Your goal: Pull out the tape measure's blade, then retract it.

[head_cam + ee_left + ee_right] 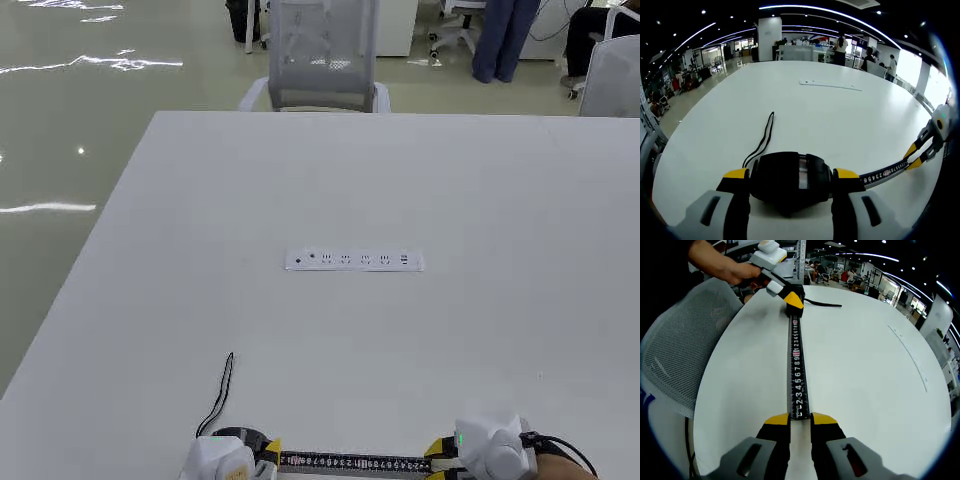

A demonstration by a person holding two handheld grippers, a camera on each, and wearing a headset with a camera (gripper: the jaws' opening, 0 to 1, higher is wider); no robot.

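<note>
The black tape measure case (pixel 790 182) sits near the table's front edge, and my left gripper (pixel 791 175) is shut on it between its yellow-tipped fingers. Its black wrist strap (pixel 762 140) trails away over the table. The numbered blade (pixel 797 360) is drawn out flat along the tabletop. My right gripper (pixel 800 418) is shut on the blade's end. In the head view the left gripper (pixel 258 456) with the case (pixel 243 437) is at the bottom left. The blade (pixel 350 463) spans across to the right gripper (pixel 438 462).
A white power strip (pixel 355 261) lies mid-table on the white table (pixel 400 180). A grey mesh office chair (pixel 325 55) stands at the far edge, and another mesh chair (pixel 685 345) is close to the near edge. A person (pixel 505 35) stands far behind.
</note>
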